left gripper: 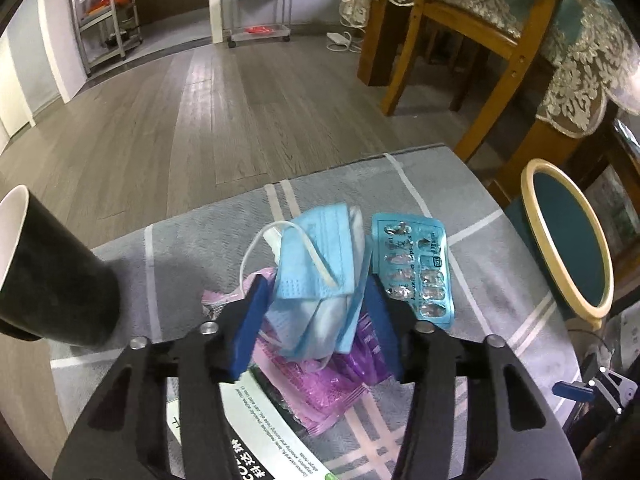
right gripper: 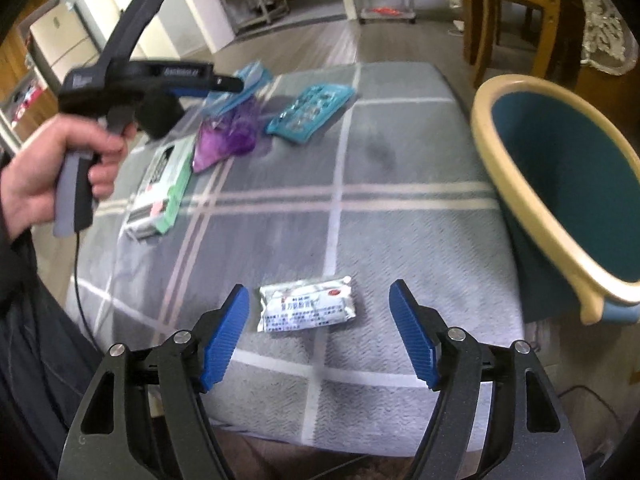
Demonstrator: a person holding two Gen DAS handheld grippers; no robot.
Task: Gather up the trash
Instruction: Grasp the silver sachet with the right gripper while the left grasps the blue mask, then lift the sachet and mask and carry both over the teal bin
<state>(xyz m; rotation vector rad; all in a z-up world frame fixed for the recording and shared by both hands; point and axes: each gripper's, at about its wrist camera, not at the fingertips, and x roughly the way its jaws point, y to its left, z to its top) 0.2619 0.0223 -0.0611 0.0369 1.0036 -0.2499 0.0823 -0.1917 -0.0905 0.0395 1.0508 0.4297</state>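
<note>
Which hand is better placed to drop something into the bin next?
Left. The left tool already has its blue pads against the crumpled face mask. The right tool is open, nothing gripped, the foil sachet lying flat ahead of it, though the bin stands on its side.

Around my left gripper (left gripper: 314,312) there is little room: the crumpled blue mask (left gripper: 320,276) fills the gap between its pads, the blister pack (left gripper: 416,268) lies just beside it on the right, purple wrappers (left gripper: 320,392) and a printed box (left gripper: 256,432) lie under it, and a tall black cup (left gripper: 52,272) stands near on the left. My right gripper (right gripper: 320,332) has bare grey cloth (right gripper: 400,220) ahead past the small white sachet (right gripper: 306,304). The teal bin (right gripper: 560,184) blocks the right edge.
</note>
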